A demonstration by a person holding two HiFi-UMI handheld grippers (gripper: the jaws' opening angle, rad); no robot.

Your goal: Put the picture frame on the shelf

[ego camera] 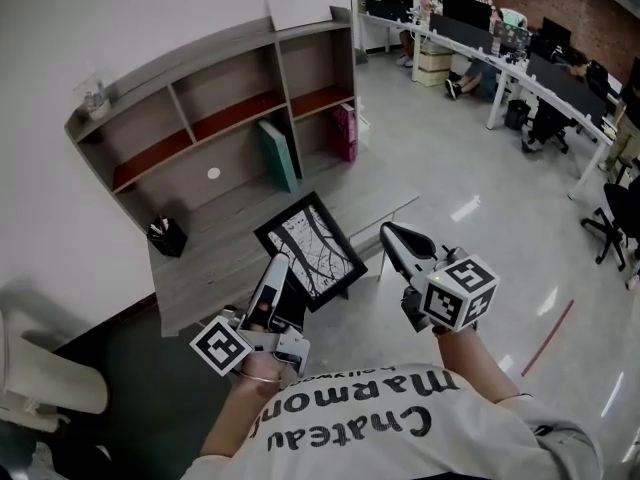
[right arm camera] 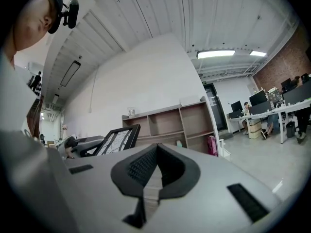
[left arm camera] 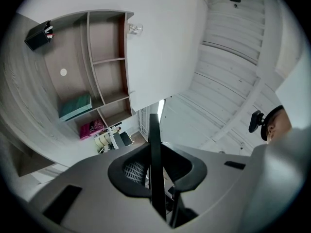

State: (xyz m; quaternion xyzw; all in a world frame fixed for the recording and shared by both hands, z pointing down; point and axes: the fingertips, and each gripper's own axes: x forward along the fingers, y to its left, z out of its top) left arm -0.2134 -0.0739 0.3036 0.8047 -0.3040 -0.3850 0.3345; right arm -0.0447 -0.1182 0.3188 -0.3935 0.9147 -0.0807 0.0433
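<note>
A black picture frame (ego camera: 312,250) with a branch drawing hangs tilted in the air in front of the grey wooden shelf (ego camera: 230,108). My left gripper (ego camera: 278,268) is shut on the frame's lower left edge. In the left gripper view the frame (left arm camera: 154,164) shows edge-on between the pads, with the shelf (left arm camera: 107,62) beyond. My right gripper (ego camera: 388,230) is to the right of the frame, apart from it, shut and empty. In the right gripper view its jaws (right arm camera: 156,147) meet at the tips, the frame (right arm camera: 116,140) is at the left and the shelf (right arm camera: 170,123) ahead.
On the shelf unit stand a black pen holder (ego camera: 168,236), a green book (ego camera: 277,155), a pink book (ego camera: 345,133) and a glass bottle (ego camera: 95,96) on top. Office desks with seated people (ego camera: 500,38) fill the back right. A white chair (ego camera: 40,378) is at the left.
</note>
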